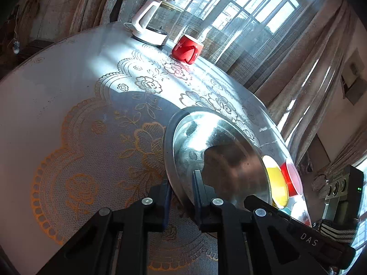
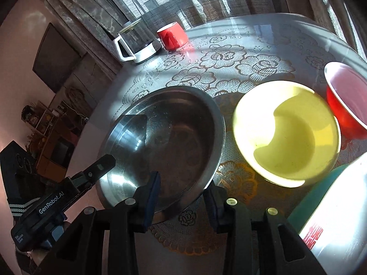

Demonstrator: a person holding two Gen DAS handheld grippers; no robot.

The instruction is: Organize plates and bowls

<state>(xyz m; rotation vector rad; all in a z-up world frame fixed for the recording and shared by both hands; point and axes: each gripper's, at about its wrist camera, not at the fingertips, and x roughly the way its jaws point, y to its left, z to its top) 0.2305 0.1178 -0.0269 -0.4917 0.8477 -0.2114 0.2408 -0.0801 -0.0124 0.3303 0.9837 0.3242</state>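
A steel plate (image 1: 220, 155) (image 2: 169, 144) lies on the lace-covered round table (image 1: 80, 114). My left gripper (image 1: 182, 189) has its fingers closed on the plate's near rim, one finger under and one inside. My right gripper (image 2: 181, 197) straddles the opposite rim of the same plate with its fingers apart. A yellow bowl (image 2: 286, 133) (image 1: 276, 183) stands right of the plate, and a red bowl (image 2: 346, 98) (image 1: 292, 176) beyond it. A white bowl with red print (image 2: 339, 213) sits at the right edge on something teal.
A red mug (image 1: 187, 48) (image 2: 173, 35) and a glass kettle with white handle (image 1: 153, 21) (image 2: 135, 43) stand at the table's far edge by the curtained window. The left gripper's body (image 2: 64, 197) shows left of the plate in the right wrist view.
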